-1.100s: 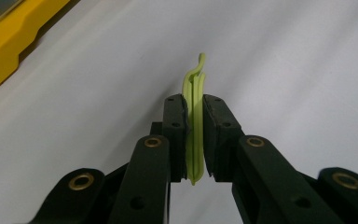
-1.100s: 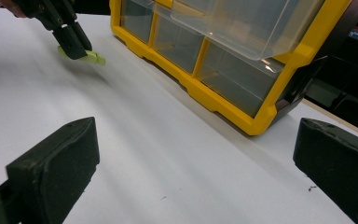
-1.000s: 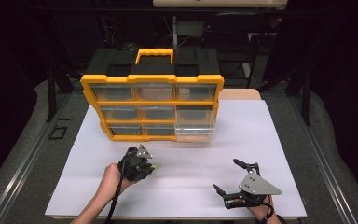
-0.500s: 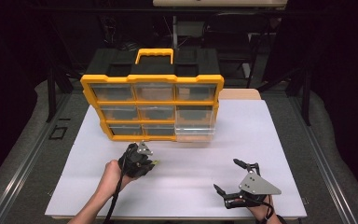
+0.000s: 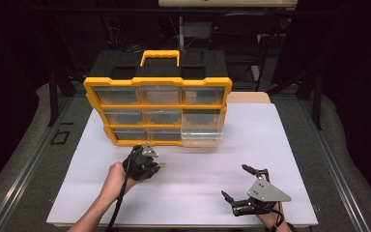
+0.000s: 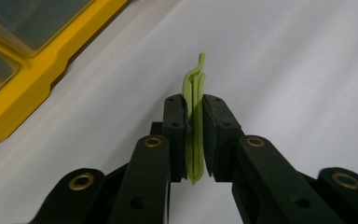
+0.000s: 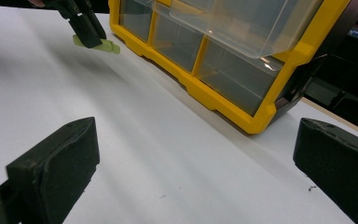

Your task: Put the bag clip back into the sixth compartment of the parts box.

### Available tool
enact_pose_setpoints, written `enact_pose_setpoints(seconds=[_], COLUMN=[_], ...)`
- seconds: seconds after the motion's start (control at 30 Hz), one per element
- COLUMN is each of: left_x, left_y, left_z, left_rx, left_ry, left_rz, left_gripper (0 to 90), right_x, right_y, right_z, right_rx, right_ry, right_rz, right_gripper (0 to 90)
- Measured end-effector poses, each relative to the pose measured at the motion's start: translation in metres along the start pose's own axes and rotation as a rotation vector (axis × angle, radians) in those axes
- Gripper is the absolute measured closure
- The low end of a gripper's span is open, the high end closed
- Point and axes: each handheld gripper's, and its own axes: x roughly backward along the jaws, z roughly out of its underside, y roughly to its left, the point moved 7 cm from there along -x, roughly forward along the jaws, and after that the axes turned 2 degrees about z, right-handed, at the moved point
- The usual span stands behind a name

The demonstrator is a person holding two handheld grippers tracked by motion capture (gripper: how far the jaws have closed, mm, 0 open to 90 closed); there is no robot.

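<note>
- Where the high view looks down on the white table top (image 5: 198, 169), the left gripper (image 5: 150, 163) sits near the middle, just in front of the yellow drawer organizer (image 5: 158, 111), with a small light-green plastic clip (image 5: 160, 165) poking out to the right from between its closed jaws. The right gripper (image 5: 235, 184) rests near the table's near right edge, well apart from the clip, jaws spread wide and holding nothing. One clear drawer (image 5: 202, 129) at the organizer's lower right is pulled out toward the near side.
- Seen from the left gripper view, the left gripper (image 6: 194, 135) has its two black pads (image 6: 175, 135) pressed flat against either face of the light-green plastic clip (image 6: 195, 102), which stands edge-on between them; its curled tip reaches past the pad ends, and its lower end shows just below them. The organizer's yellow frame (image 6: 28, 79) lies at far left.
- From the right gripper view, the right gripper (image 7: 205, 154) has its pads (image 7: 60, 158) far apart over bare table. The left gripper (image 7: 87, 32) shows at far upper left, clamped on the clip (image 7: 103, 45), just beside the organizer (image 7: 223, 60) and its open drawer (image 7: 247, 21).
</note>
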Motion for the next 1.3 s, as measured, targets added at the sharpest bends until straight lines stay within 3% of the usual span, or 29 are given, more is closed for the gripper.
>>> enact_pose_setpoints(seconds=[0.8, 1.3], left_x=[0.0, 0.002], left_y=[0.013, 0.017], left_z=[-0.009, -0.019], left_rx=[-0.001, -0.006], left_ry=[-0.005, 0.007], left_rz=[-0.003, 0.02], left_gripper=[80.3, 80.4], right_x=[-0.001, 0.001], right_y=[0.0, -0.002], right_z=[0.0, 0.0], right_rx=[-0.002, -0.011], right_ry=[-0.001, -0.005], right_rz=[-0.002, 0.004], right_gripper=[0.0, 0.0])
